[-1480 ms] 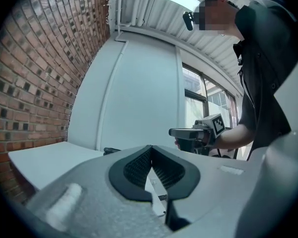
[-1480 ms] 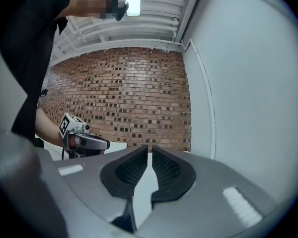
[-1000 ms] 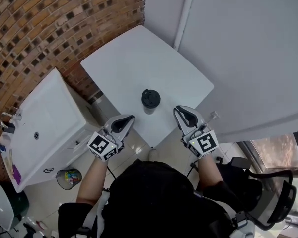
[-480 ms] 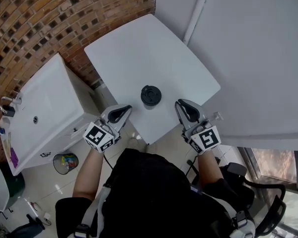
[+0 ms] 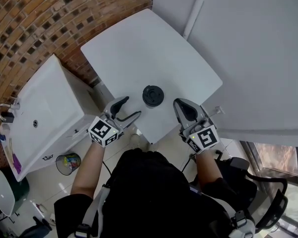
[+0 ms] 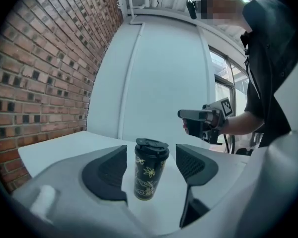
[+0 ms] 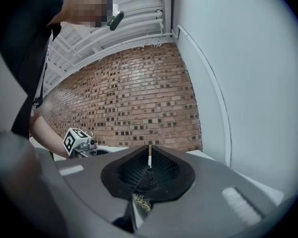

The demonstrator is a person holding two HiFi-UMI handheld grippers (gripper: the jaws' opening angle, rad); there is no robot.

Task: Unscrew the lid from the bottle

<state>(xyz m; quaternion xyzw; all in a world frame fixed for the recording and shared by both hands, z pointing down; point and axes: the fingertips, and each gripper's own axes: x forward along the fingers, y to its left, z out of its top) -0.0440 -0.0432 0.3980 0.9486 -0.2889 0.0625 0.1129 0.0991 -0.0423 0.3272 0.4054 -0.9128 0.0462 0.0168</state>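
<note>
A black bottle with a gold flower pattern and a black lid stands upright near the front edge of the white table. My left gripper is to its left and short of it. Its jaws have just been opening and now stand open with nothing between the pads. In the left gripper view the bottle shows ahead through the gap, untouched. My right gripper is to the bottle's right, shut and empty. In the right gripper view the shut jaws hide most of the bottle.
A brick wall runs along the left and a white wall with a pipe along the back. A white sink cabinet stands left of the table, with a bin on the floor. An office chair is at the lower right.
The left gripper's jaws have gone from shut to open. Both grippers have shifted slightly nearer the bottle. The bottle has not moved on the table.
</note>
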